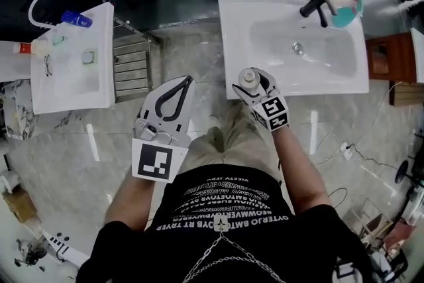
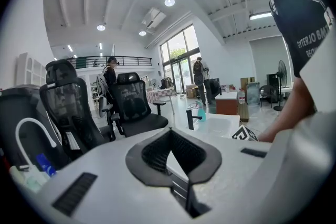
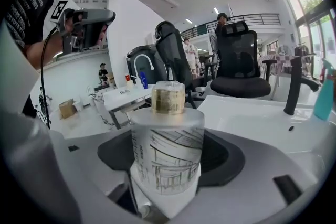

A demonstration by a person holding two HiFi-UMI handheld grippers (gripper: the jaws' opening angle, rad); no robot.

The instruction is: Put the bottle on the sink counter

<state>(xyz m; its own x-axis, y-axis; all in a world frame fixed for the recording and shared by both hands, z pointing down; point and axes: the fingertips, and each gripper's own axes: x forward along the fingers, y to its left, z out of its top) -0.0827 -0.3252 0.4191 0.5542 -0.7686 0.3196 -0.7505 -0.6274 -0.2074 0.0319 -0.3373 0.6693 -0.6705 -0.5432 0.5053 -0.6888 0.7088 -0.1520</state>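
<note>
Bottle (image 3: pixel 167 136) label (image 3: pixel 169 161), right gripper view only

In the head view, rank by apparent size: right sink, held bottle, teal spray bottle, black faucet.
1. right sink, by far.
2. teal spray bottle and black faucet: about alike.
3. held bottle, smallest, but seen end-on, so unsure.

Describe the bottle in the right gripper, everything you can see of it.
The bottle is a small frosted-white cylinder, plastic-looking, with a line drawing of a building on its side and a gold-banded cap under clear film. It stands upright, its body clamped in the jaws of the right gripper, at the near edge of the white sink counter; whether it touches the counter cannot be told.
</note>
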